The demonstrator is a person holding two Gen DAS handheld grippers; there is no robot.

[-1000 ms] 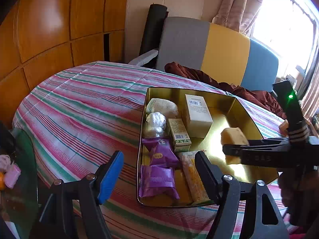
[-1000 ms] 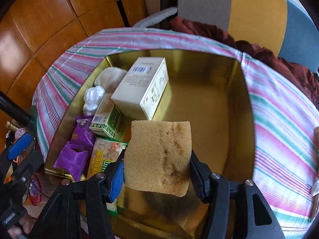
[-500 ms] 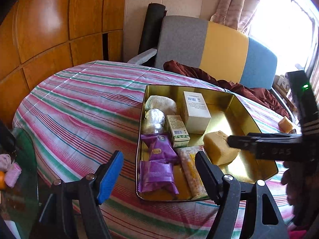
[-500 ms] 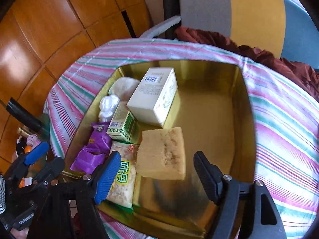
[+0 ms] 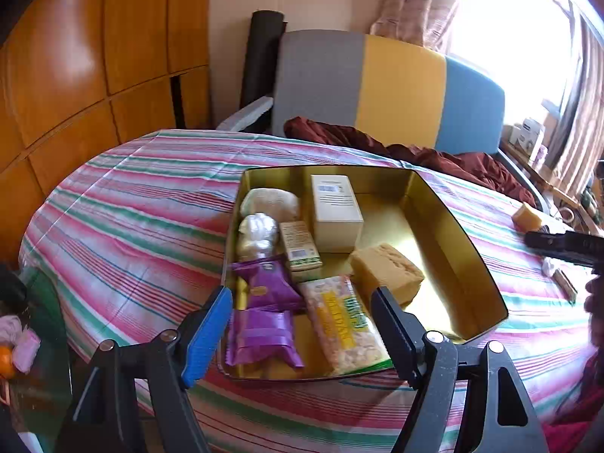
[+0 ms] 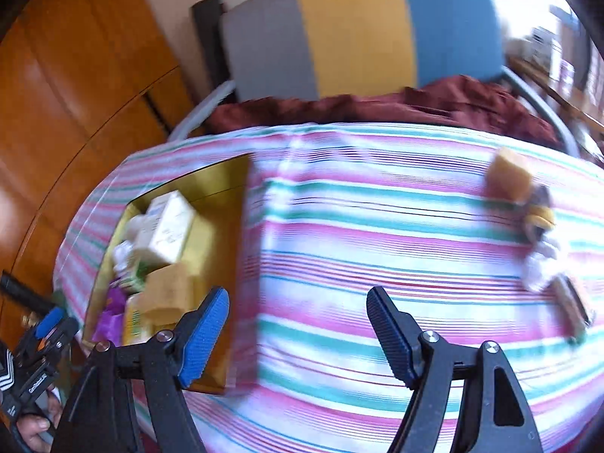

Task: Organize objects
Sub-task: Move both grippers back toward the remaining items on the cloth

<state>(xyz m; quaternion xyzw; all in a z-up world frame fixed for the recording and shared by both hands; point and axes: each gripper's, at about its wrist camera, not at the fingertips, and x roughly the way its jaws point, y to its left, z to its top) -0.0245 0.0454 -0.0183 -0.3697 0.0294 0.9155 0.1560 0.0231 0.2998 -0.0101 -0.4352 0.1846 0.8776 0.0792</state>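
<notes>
Right wrist: right claw (image 6: 298, 324) gaping, tilted over tablecloth (image 6: 377, 264)

The tin tray (image 5: 458, 234) is gold-coloured metal, glossy and mirror-like inside. Over the bench lies a striped cloth (image 5: 124, 211) — smooth, with a slight sheen. The sponge block (image 5: 387, 270) looks porous and rough. The two purple snack packets (image 5: 264, 309) are shiny foil-like wrap, the white box (image 5: 336, 211) matt cardboard. Wall panels (image 5: 75, 56) are polished wood. The left hand-held gripper (image 5: 302, 330) — matt black plastic, one ribbed blue pad.
</notes>
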